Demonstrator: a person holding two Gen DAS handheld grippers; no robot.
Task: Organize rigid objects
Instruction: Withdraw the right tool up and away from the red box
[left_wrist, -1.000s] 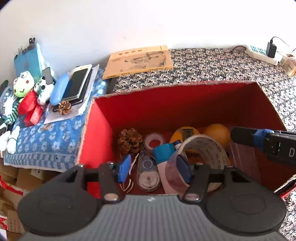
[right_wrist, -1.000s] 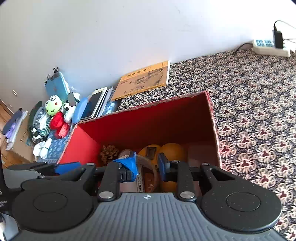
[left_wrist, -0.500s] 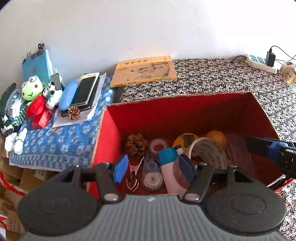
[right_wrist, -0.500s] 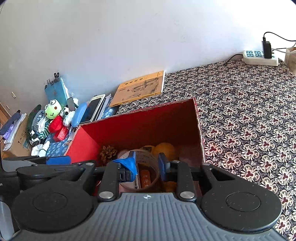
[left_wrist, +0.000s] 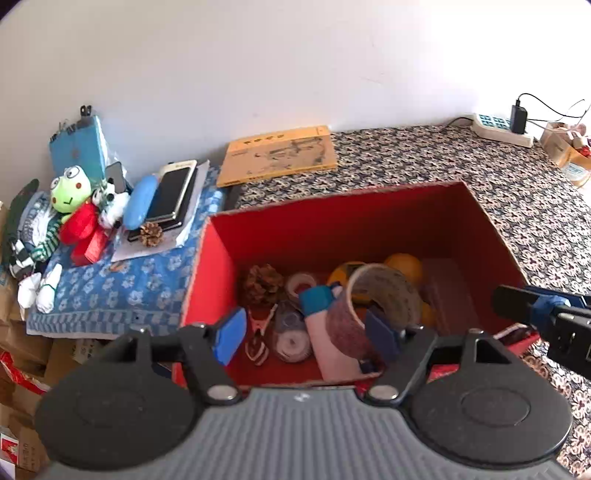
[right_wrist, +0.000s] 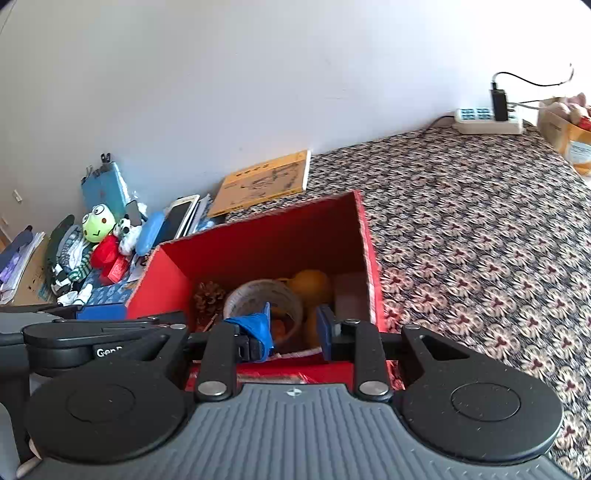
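Note:
A red box (left_wrist: 369, 221) stands on the patterned cover and also shows in the right wrist view (right_wrist: 258, 240). It holds a big tape roll (left_wrist: 384, 291), a pinecone (left_wrist: 262, 282), a small tape roll (left_wrist: 301, 282), an orange ball (left_wrist: 404, 264), a tape dispenser (left_wrist: 291, 332) and a blue-capped tube (left_wrist: 317, 299). My left gripper (left_wrist: 306, 334) is open and empty above the box's near edge. My right gripper (right_wrist: 295, 328) is open and empty above the same edge; it shows at the right of the left wrist view (left_wrist: 546, 314).
A blue cloth (left_wrist: 110, 284) left of the box carries a frog plush (left_wrist: 70, 195), phones (left_wrist: 173, 192), a blue case (left_wrist: 138, 206) and a second pinecone (left_wrist: 150, 233). A yellow booklet (left_wrist: 277, 155) lies behind the box. A power strip (left_wrist: 498, 127) sits at far right.
Both grippers have drawn back and up from the box, so more of the bed and wall shows. Both stay open and empty. The box's contents have not moved.

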